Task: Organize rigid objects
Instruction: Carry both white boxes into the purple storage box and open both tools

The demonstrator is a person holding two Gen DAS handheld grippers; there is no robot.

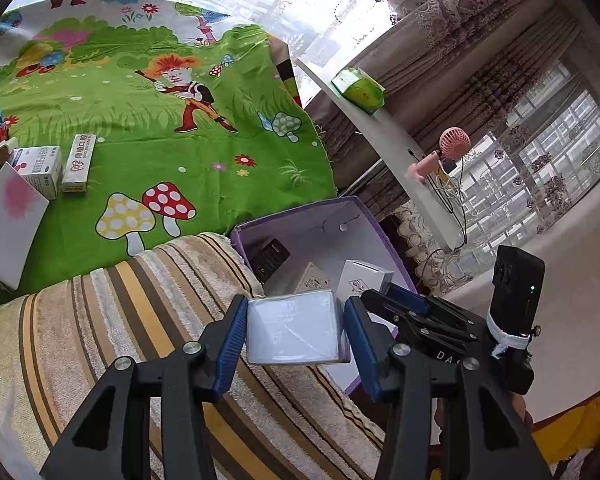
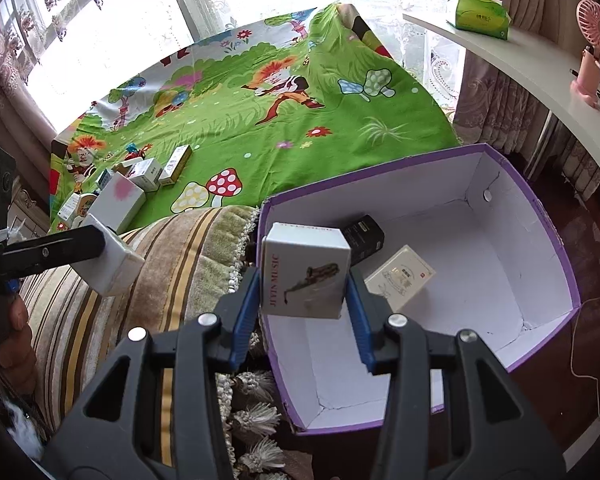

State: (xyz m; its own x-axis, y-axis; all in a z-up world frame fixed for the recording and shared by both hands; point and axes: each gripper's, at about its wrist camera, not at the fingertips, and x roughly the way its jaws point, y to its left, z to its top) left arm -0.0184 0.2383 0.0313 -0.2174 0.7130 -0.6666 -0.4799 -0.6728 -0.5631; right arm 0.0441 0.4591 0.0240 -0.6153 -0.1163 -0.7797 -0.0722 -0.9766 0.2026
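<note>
My left gripper [image 1: 296,306] is shut on a plain white box [image 1: 294,330], held above the striped cushion [image 1: 100,340] just short of the purple storage box [image 1: 296,208]. My right gripper [image 2: 304,276] is shut on a white box printed "JIYIN MUSIC" [image 2: 304,276], hanging over the near left corner of the purple storage box [image 2: 540,220]. Inside that container lie a black box [image 2: 364,236] and a cream box [image 2: 400,276]. The left gripper [image 2: 100,256] and its white box [image 2: 112,264] show at the left of the right wrist view.
A green cartoon cloth [image 2: 260,128] carries several small boxes [image 2: 148,176] at its left end, among them a larger white one with a pink blotch [image 1: 8,220]. A curved white shelf [image 2: 540,76] at the right bears a green tissue pack [image 2: 480,12] and a pink fan [image 2: 596,28].
</note>
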